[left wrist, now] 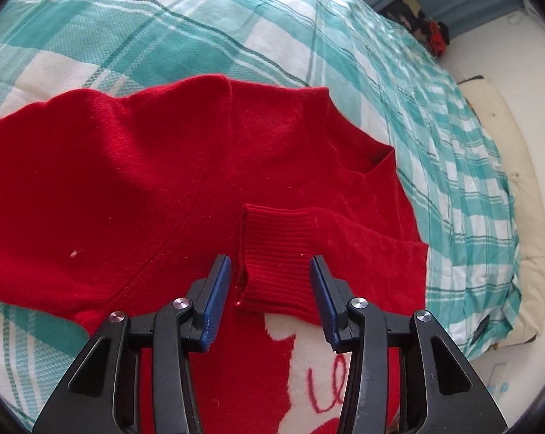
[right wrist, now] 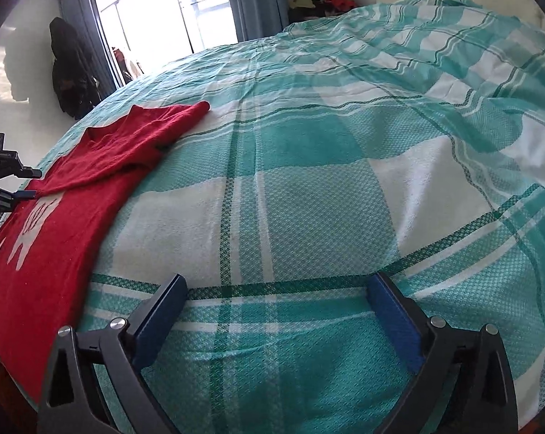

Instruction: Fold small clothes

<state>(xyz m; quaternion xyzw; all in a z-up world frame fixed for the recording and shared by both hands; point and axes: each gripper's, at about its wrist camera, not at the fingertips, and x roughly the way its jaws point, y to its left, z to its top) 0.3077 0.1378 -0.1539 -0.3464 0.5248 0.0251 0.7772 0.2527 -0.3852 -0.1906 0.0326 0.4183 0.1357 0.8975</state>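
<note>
A small red knit sweater (left wrist: 164,188) with a white pattern on its front lies flat on the teal checked bedspread (left wrist: 207,25). One sleeve is folded across the body, its ribbed cuff (left wrist: 276,253) lying between the fingers of my left gripper (left wrist: 270,271), which is open just above it. In the right wrist view the sweater (right wrist: 55,224) lies at the far left, and the left gripper (right wrist: 8,184) shows at its edge. My right gripper (right wrist: 276,289) is open and empty over bare bedspread (right wrist: 326,181), well to the right of the sweater.
A cream mattress edge (left wrist: 503,181) and white wall lie to the right of the bed. Blue curtains (right wrist: 254,0), a bright window (right wrist: 164,11), a dark garment hanging on the wall (right wrist: 69,72) and a pile of clothes (right wrist: 326,0) stand beyond the bed.
</note>
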